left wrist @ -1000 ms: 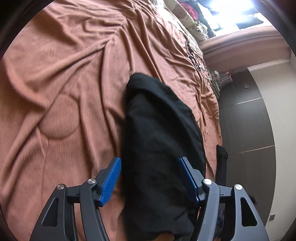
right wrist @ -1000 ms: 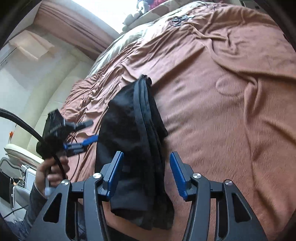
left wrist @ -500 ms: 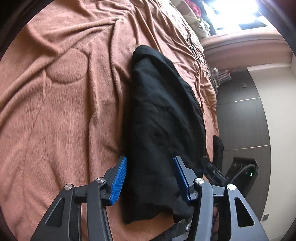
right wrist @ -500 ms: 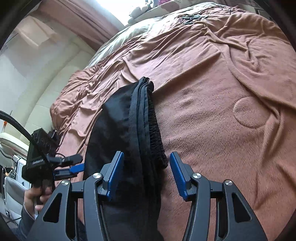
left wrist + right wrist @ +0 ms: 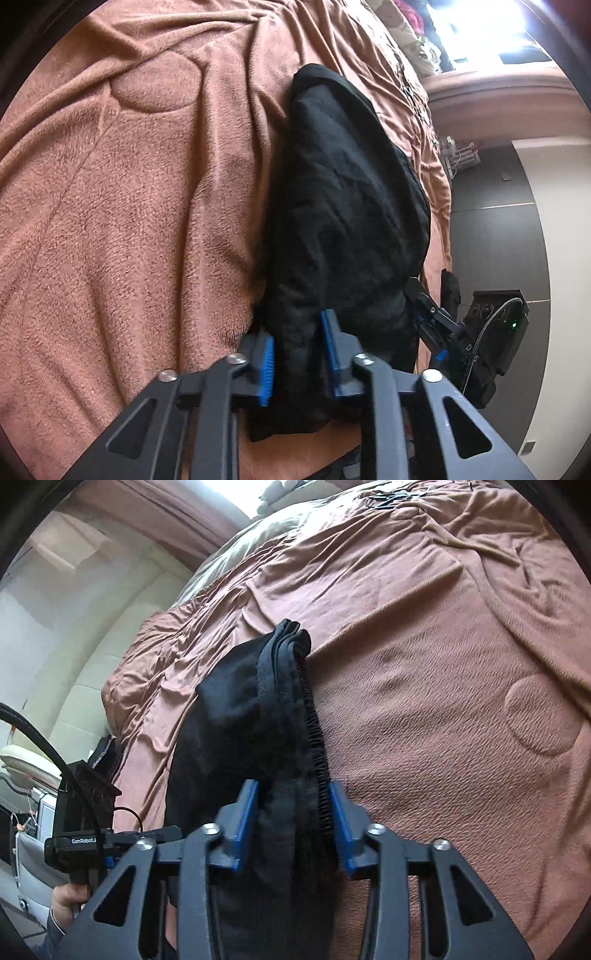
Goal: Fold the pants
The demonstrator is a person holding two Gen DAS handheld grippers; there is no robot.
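Black pants (image 5: 343, 206) folded in a long bundle on a brown blanket (image 5: 122, 221) over the bed, left gripper (image 5: 297, 360) fingers closing on one near corner, right gripper (image 5: 293, 821) fingers closing around the elastic waistband end, nothing blocking either, cream wall (image 5: 74, 635) and grey cabinet (image 5: 495, 243) beyond the bed edges.

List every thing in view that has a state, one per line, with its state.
black pants: folded into a long stack, lying on the blanket.
brown blanket: spread over the bed, wrinkled.
left gripper: jaws closing, pants fabric between the pads.
right gripper: jaws closing around the elastic waistband edge.
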